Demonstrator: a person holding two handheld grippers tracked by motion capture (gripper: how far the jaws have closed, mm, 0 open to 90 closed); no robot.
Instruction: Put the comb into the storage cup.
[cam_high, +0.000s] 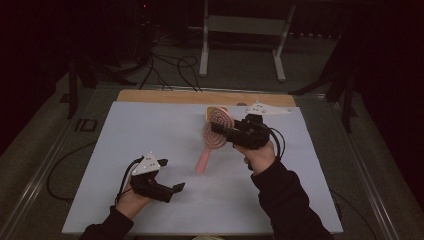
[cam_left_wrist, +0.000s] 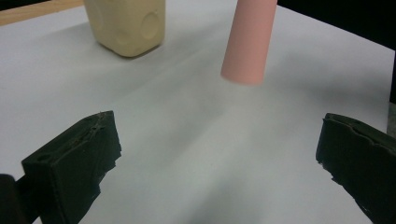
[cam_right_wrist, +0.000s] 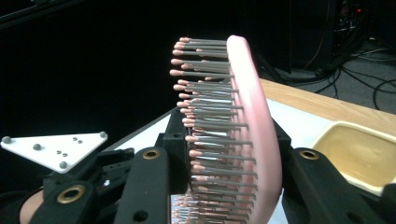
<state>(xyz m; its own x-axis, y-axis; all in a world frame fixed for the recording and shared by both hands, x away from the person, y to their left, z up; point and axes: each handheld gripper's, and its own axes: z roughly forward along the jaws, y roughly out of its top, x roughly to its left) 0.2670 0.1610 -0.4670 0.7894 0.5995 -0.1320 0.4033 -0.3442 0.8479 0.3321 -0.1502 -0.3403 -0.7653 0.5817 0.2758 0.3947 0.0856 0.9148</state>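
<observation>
A pink hairbrush (cam_high: 205, 155) hangs above the white sheet, its head up and its handle slanting down to the left. My right gripper (cam_high: 221, 131) is shut on the brush head (cam_right_wrist: 254, 126). The bristles point left between the black jaws in the right gripper view. Near the sheet's front left, my left gripper (cam_high: 171, 175) is open, its jaws wide apart and nothing between them. In the left gripper view the handle's round end (cam_left_wrist: 245, 42) hangs ahead of that gripper (cam_left_wrist: 219, 158), clear of both jaws.
A cream-coloured container (cam_left_wrist: 126, 25) stands on the sheet behind the brush, near the far edge (cam_right_wrist: 359, 154). A strip of bare wooden table (cam_high: 165, 96) runs along the back. Cables and a white frame lie on the floor beyond.
</observation>
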